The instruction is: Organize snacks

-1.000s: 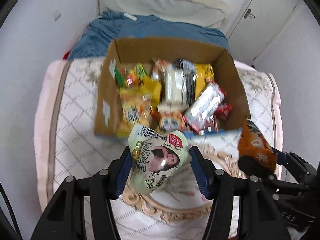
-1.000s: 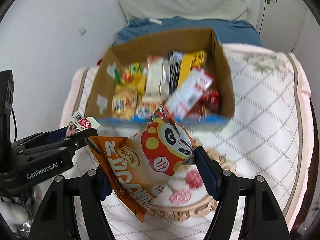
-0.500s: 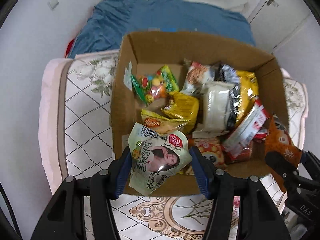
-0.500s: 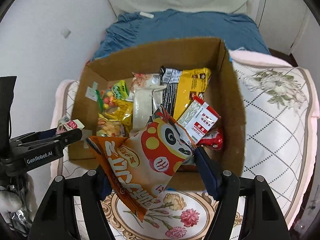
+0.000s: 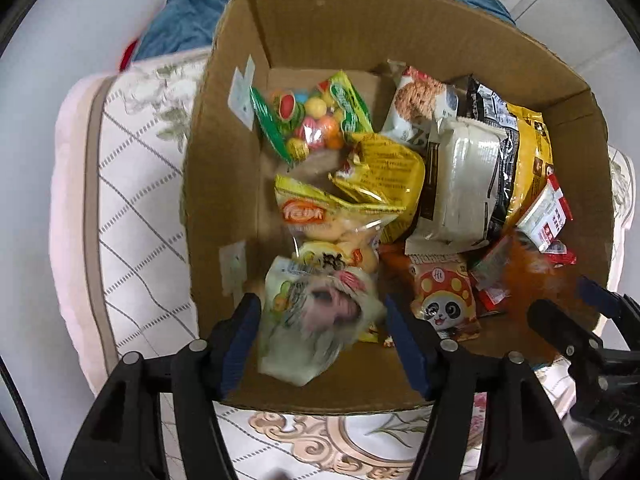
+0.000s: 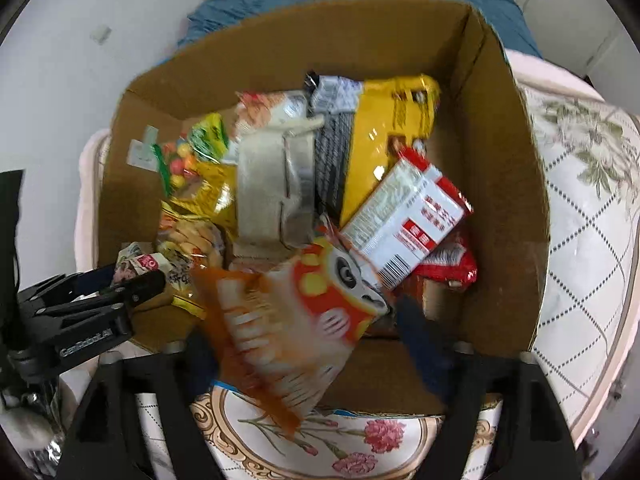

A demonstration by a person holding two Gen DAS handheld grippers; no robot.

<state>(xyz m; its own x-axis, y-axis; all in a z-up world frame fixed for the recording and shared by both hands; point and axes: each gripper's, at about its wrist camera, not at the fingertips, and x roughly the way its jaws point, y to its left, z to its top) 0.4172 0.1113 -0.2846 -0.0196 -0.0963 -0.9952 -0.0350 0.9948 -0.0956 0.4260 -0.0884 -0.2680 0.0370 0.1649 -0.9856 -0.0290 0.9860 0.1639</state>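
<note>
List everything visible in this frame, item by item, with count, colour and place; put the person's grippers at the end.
cardboard box: 1, brown, open, on the quilt
quilt: 1, white with diamond lines and floral print, under the box
blue fabric: 1, behind the box
candy bag: 1, green with coloured balls, far left of the box
yellow packets: 2, left-centre of the box
cookie packet: 1, white, at the back
white packet: 1, centre
yellow-black bag: 1, right
red-white packet: 1, right
small panda packet: 1, near wall of the box
pale green packet: 1, between the left gripper's fingers
orange panda bag: 1, between the right gripper's fingers
left gripper: black, blue pads, over the box's near left
right gripper: black, over the box's near edge
</note>
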